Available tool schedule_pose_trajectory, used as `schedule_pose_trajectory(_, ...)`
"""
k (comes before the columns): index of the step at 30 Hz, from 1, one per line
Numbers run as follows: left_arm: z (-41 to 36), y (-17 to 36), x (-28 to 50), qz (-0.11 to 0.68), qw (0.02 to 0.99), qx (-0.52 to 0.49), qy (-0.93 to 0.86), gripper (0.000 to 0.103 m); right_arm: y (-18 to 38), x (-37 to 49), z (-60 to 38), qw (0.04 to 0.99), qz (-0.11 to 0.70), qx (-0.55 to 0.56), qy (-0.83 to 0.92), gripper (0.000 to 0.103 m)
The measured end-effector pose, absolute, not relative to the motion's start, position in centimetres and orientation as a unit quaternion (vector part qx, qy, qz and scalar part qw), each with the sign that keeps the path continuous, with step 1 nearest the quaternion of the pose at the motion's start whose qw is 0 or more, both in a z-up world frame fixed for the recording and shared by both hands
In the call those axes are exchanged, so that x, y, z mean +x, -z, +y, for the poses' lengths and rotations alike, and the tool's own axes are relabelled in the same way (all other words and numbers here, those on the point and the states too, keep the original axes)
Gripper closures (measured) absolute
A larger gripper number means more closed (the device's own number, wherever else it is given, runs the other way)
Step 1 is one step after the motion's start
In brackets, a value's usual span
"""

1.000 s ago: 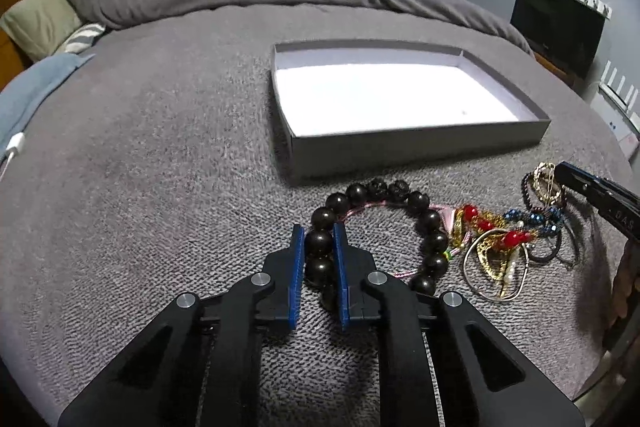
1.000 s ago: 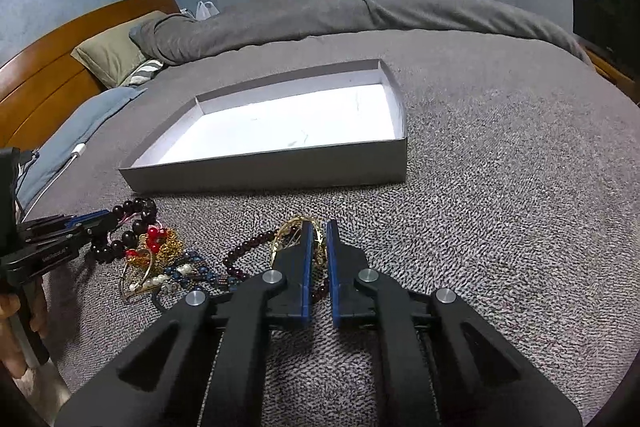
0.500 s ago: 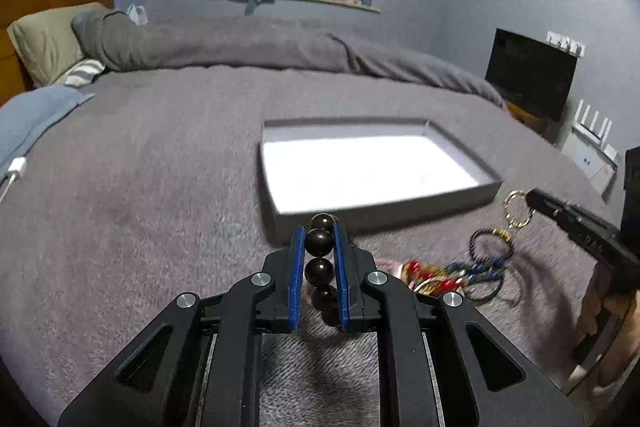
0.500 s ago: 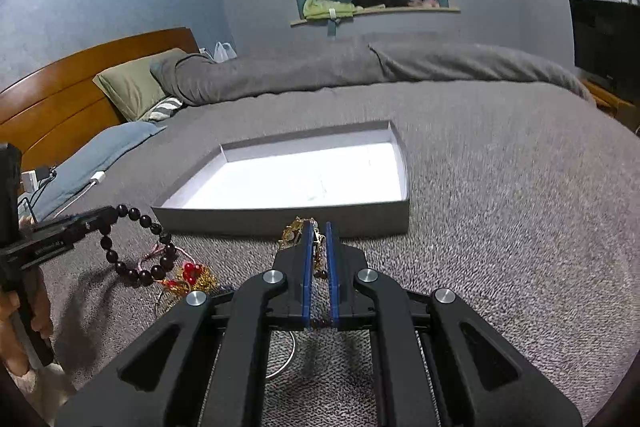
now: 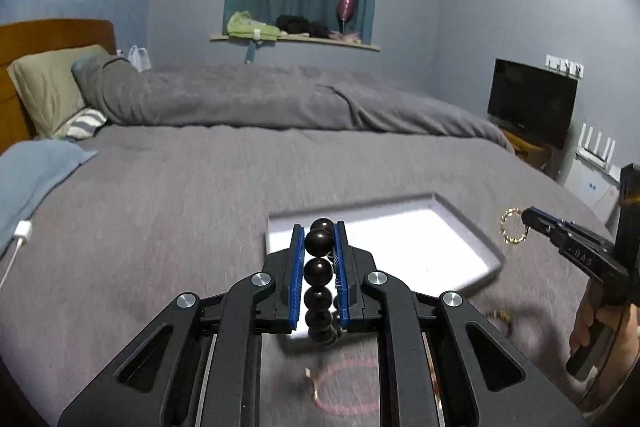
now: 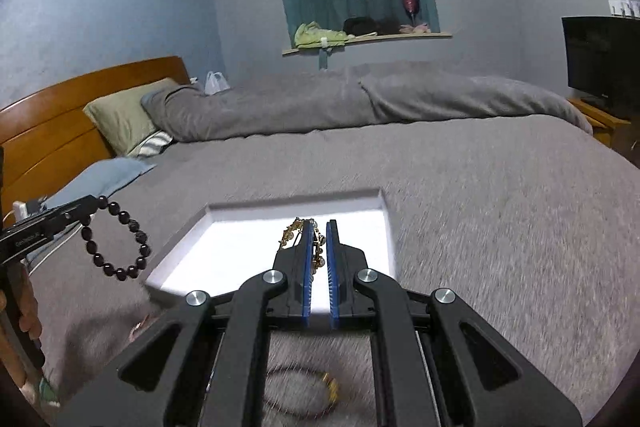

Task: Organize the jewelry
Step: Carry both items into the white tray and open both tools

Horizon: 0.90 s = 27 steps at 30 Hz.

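two black hand-held grippers with blue ribbed pads are raised above a bed covered in a nubbly grey blanket (image 5: 168, 211). the left gripper (image 5: 319, 239) is closed narrow on a bracelet of round, glossy dark beads (image 5: 319, 269); the beads line up in a row between its pads, and from the right wrist view the rest of the loop hangs free in the air below the fingertips. the right gripper (image 6: 319, 239) is pinched almost completely together on a thin, knobbly gold chain bracelet (image 6: 294, 229), which dangles as a small ring when seen from the left wrist view. just beyond both grippers lies a shallow rectangular cardboard tray (image 6: 384, 211) with grey walls and a smooth white floor. on the blanket below the grippers lie more pieces, blurred: a thin pink cord loop (image 5: 348, 387) and a dark beaded ring with a gold bit (image 6: 304, 391). a hand (image 5: 600, 331) grips the right tool's handle.
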<state>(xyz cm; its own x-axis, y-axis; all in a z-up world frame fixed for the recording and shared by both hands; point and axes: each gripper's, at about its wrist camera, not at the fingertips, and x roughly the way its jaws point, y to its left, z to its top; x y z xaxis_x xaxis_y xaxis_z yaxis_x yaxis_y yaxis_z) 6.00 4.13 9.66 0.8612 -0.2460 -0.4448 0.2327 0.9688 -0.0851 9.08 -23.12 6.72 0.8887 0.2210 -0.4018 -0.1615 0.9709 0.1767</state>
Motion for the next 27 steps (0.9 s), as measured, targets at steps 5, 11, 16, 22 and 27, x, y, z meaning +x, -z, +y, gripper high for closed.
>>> schedule_pose_trajectory(5,3.2,-9.2,10.8,0.244,0.961,-0.028,0.13,0.088,-7.0,13.4,-24.2,0.967,0.229,0.074,-0.084,0.096)
schedule_pose_trajectory(11,1.7,-6.7,16.4,0.279,0.949,-0.045,0.139,0.088,-5.7,18.1,-23.4,0.964,0.25,0.05,-0.076,0.097)
schedule_pose_trajectory(16,2.8,-4.2,19.9,0.309,0.937,-0.083,0.142,0.088,-4.0,21.1,-22.3,0.955,0.281,0.042,-0.089,0.097)
schedule_pose_trajectory(22,4.1,-1.6,21.4,0.35,0.927,-0.081,0.109,0.088,-2.1,22.3,-22.1,0.943,0.32,0.04,-0.086,0.097)
schedule_pose_trajectory(27,4.3,-0.9,21.6,0.362,0.924,-0.076,0.099,0.088,-1.3,22.5,-22.2,0.937,0.339,0.04,-0.075,0.097)
